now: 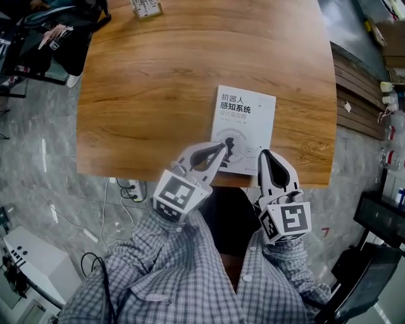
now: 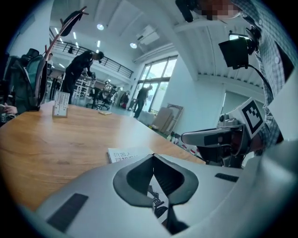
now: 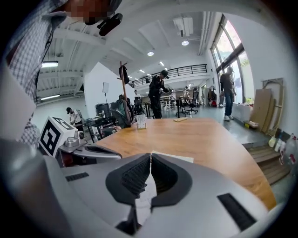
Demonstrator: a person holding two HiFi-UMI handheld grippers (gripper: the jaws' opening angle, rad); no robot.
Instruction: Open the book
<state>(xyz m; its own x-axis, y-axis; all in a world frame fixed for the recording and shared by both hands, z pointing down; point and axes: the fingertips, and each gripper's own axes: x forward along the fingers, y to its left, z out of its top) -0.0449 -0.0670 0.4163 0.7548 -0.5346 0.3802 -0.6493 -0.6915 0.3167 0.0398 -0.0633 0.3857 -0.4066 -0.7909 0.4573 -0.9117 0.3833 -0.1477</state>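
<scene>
While the closed white paperback book (image 1: 247, 120) is lying at the brown wooden worktop's (image 1: 158, 82) near edge, the left gripper (image 1: 223, 147) and right gripper (image 1: 264, 154) are hovering over its near end, jaws pressed together on nothing.

book (image 1: 243, 130) on table (image 1: 164, 76), by its near edge, right of middle | left tongs (image 1: 221, 149) over book's near-left part | right tongs (image 1: 264, 154) over its near-right part, beside the left | card stand (image 1: 146, 7) at table's far edge
</scene>
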